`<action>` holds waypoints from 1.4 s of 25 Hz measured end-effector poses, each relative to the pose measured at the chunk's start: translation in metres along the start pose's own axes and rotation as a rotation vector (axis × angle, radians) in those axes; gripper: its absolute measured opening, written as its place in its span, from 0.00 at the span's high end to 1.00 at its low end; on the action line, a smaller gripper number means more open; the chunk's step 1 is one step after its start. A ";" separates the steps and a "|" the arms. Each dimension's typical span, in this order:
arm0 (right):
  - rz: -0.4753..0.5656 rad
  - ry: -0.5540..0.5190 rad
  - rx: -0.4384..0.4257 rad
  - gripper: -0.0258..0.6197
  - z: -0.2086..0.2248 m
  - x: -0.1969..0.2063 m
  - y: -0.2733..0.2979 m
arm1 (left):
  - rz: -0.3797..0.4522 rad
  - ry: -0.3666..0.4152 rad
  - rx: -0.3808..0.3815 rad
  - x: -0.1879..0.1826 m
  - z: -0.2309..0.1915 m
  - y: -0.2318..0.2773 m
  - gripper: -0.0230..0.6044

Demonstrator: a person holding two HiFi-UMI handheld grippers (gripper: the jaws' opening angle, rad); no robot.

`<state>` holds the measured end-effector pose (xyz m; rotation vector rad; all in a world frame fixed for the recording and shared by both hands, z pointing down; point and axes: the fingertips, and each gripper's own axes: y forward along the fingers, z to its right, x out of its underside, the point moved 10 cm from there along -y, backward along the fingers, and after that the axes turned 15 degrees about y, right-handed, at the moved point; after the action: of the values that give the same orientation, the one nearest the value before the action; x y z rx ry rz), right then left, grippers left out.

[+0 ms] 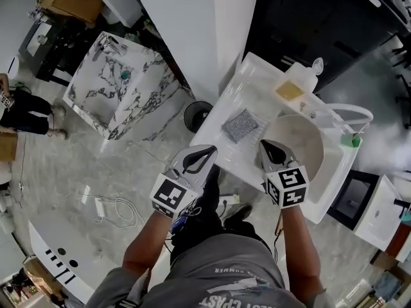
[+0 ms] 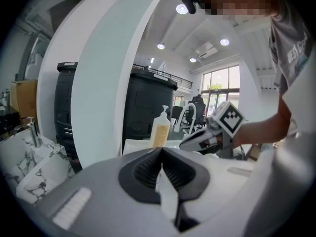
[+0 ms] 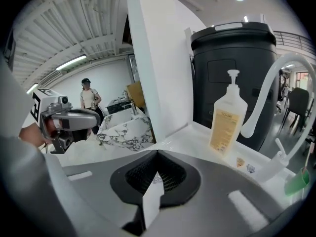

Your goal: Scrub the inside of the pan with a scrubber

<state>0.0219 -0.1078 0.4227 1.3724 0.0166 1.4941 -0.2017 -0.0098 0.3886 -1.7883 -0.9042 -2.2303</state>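
Flanking the basin (image 1: pixel 309 147), a white counter (image 1: pixel 217 132) holds the grey scrubber (image 1: pixel 241 125).

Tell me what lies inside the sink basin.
The basin looks bare where it shows; the right claw covers its left part, so anything beneath it is hidden.

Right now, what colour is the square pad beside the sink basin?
Silvery grey mesh; the head view shows the scrubber best.
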 end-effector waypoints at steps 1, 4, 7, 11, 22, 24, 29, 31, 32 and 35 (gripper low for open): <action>-0.013 0.001 -0.001 0.96 0.001 0.002 0.006 | -0.004 -0.004 0.002 0.003 -0.002 0.001 0.96; -0.056 0.002 -0.004 0.96 0.003 0.010 0.025 | -0.016 -0.016 0.008 0.011 -0.006 0.005 0.96; -0.098 0.003 -0.001 0.96 0.006 0.019 0.042 | -0.027 -0.023 0.014 0.018 -0.011 0.009 0.96; -0.135 0.002 0.007 0.96 0.010 0.027 0.060 | -0.045 -0.034 0.023 0.027 -0.014 0.015 0.96; -0.195 -0.009 0.018 0.96 0.021 0.042 0.100 | -0.062 -0.053 0.049 0.039 -0.018 0.034 0.96; -0.204 -0.011 0.013 0.95 0.022 0.045 0.107 | -0.066 -0.052 0.048 0.042 -0.020 0.036 0.96; -0.224 -0.005 0.001 0.88 0.023 0.051 0.122 | -0.083 -0.063 0.062 0.051 -0.022 0.042 0.96; -0.235 -0.008 -0.006 0.85 0.023 0.053 0.128 | -0.087 -0.067 0.066 0.054 -0.023 0.045 0.96; -0.245 -0.013 -0.009 0.84 0.023 0.055 0.131 | -0.087 -0.069 0.067 0.055 -0.023 0.046 0.96; -0.293 -0.032 -0.021 0.74 0.020 0.061 0.142 | -0.087 -0.073 0.069 0.061 -0.024 0.049 0.96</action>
<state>-0.0429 -0.1424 0.5603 1.3142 0.1739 1.2244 -0.2167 -0.0471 0.4605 -1.8450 -1.0789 -2.1678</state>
